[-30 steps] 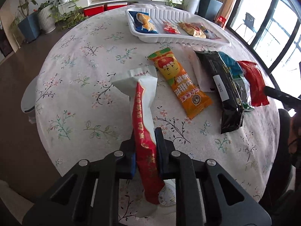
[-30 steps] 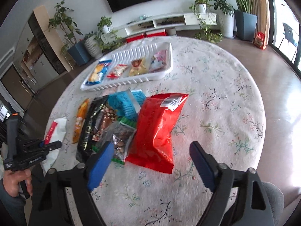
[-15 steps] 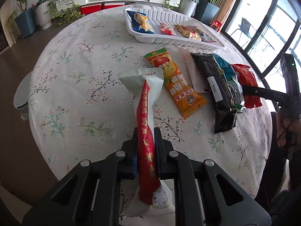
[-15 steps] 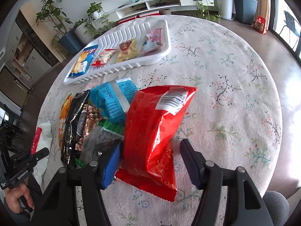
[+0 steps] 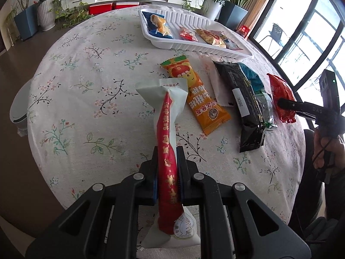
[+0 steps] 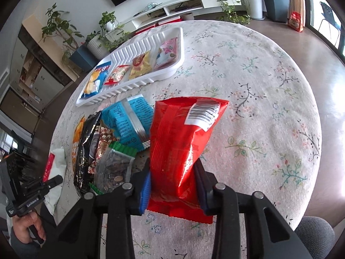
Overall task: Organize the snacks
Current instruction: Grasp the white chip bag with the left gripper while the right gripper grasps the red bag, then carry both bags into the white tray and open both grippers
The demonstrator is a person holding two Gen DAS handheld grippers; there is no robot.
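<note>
Right gripper (image 6: 172,185) now closed on red bag (image 6: 183,142), left gripper (image 5: 167,172) clamping red-white packet (image 5: 168,142); black bag (image 6: 86,151), blue pack (image 6: 129,118) crowding alongside.

We saw a long red-and-white snack packet (image 5: 167,151) standing on edge, raised off the floral cloth. A glossy red bag (image 6: 185,142) with a barcode label sat tilted beside a blue packet (image 6: 129,120), a black bag (image 5: 243,99) and a clear pouch (image 6: 112,168) with a green header. An orange packet (image 5: 198,95) lay flat. Four small packets lay side by side in the white ribbed tray (image 5: 194,18).
</note>
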